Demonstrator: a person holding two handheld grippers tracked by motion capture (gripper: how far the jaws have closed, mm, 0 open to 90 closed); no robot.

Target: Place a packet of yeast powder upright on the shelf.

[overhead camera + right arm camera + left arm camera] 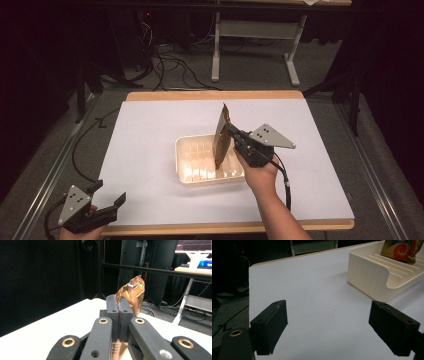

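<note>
One foil packet (221, 136), clenched edge-on in the right gripper (235, 136), stands over the slotted tray (187, 172), not yet released. Left gripper (109, 194) fingers released, idle at the tabletop (150, 130) edge.

Packet (400, 251) top cut off by frame edge

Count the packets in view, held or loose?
1. A gold snack packet stands upright over the cream slotted tray, clamped in the right gripper. The left gripper is open and holds nothing. The packet hides some slots, so one could be tucked behind it.
</note>
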